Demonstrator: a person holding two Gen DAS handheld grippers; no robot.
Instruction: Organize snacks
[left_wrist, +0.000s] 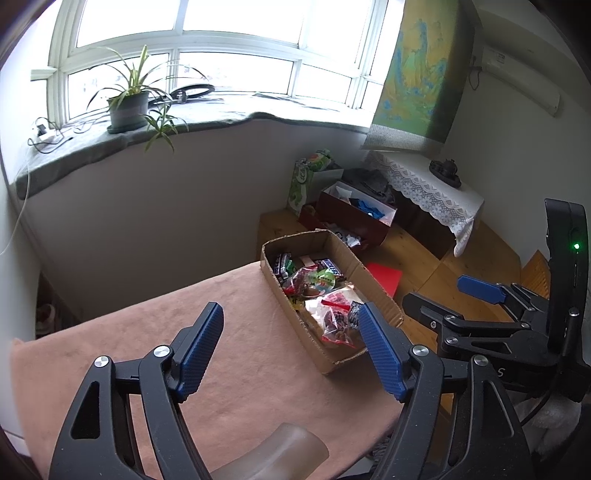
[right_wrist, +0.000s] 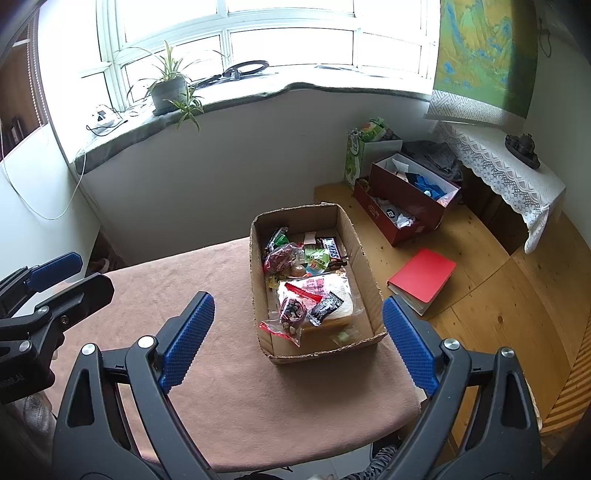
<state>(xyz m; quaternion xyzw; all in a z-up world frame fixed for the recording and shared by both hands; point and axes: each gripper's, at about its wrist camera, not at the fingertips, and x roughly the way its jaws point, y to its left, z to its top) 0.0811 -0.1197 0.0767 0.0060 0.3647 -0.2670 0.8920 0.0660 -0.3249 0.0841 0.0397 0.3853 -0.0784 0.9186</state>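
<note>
An open cardboard box (right_wrist: 369, 280) stands on the right part of a table covered with a pink cloth (right_wrist: 207, 291). Several snacks lie inside it: a Snickers bar (right_wrist: 331, 248), a clear zip bag with a red strip (right_wrist: 306, 295), small wrapped candies. The box also shows in the left wrist view (left_wrist: 373, 284). My left gripper (left_wrist: 291, 325) is open and empty, above the cloth, left of the box. My right gripper (right_wrist: 297, 314) is open and empty, held above the near end of the box. Each gripper shows at the other view's edge.
The table's right edge drops to a wooden floor with a red book (right_wrist: 423, 278), a dark red box of items (right_wrist: 406, 199) and a green bag (right_wrist: 356, 155). A lace-covered side table (right_wrist: 517, 177) stands at right. A windowsill with a potted plant (right_wrist: 168, 90) runs behind.
</note>
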